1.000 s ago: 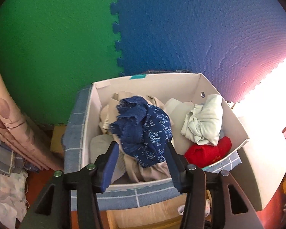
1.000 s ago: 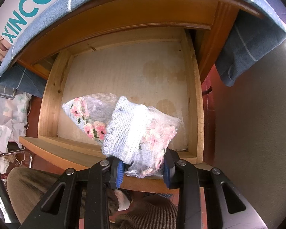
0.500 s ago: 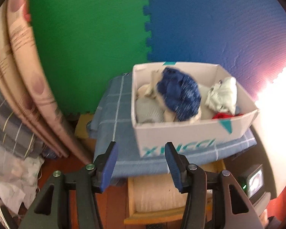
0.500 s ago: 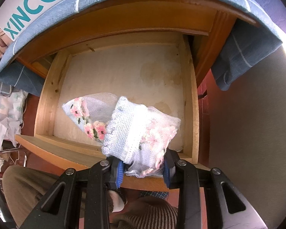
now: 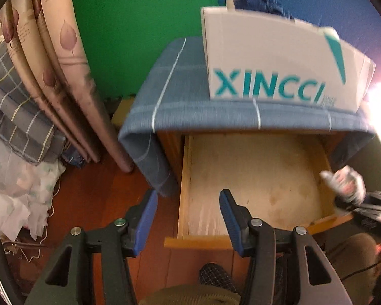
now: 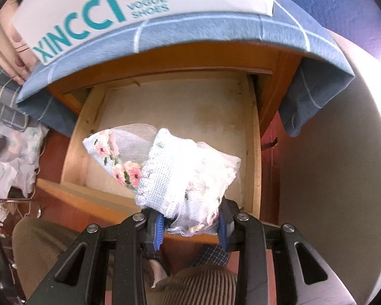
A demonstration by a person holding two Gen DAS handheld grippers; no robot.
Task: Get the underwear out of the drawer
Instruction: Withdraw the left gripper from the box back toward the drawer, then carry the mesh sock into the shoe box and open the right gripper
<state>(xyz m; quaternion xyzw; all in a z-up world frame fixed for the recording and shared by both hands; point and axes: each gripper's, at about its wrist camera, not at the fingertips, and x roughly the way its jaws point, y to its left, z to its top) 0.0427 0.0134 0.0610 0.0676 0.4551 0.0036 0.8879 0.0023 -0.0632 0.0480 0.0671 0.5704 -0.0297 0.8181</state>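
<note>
While the right tongs (image 6: 190, 225) clamp one white mesh underwear (image 6: 180, 170) with pink flowers, it hangs above the front right corner of the single open drawer (image 6: 254, 152), clear of the bare drawer floor. From the left wrist view the same bundle (image 5: 348, 185) shows at the drawer's (image 5: 184, 178) right side. Left tongs (image 5: 188, 207) stand wide with nothing between them, over the drawer's left front corner. One white box (image 5: 279, 58) lettered XINCCI sits on one blue checked cloth (image 5: 170, 94) draped over the cabinet top. Two knees in brown trousers (image 6: 43, 249) show below.
</note>
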